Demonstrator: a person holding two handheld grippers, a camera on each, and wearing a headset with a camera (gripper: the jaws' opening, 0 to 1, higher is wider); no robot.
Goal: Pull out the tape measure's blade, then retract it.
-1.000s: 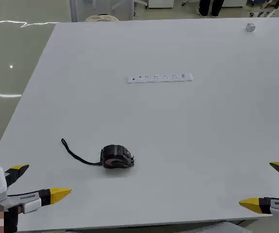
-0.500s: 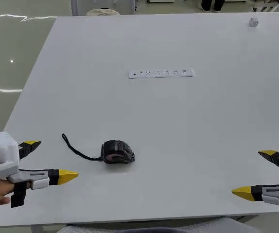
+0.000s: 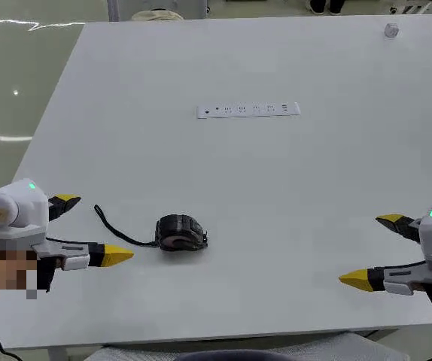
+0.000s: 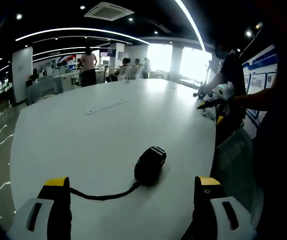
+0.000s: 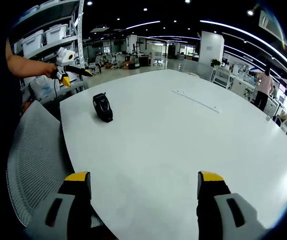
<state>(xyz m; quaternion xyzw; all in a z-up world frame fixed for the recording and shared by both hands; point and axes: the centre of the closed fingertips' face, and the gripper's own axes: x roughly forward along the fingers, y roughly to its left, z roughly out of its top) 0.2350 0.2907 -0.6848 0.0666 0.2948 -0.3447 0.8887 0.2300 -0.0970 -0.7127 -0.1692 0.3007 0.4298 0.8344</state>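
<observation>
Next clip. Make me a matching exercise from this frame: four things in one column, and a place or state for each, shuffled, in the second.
Things
1. tape measure
2. power strip
3. left tongs
4. right tongs

Place or state
A. open, holding nothing, over the near right part of the table
B. white, lying flat further back on the table
C. black, blade not pulled out
D. open, either side of the strap end

Pairs: 1-C, 2-B, 3-D, 4-A
</observation>
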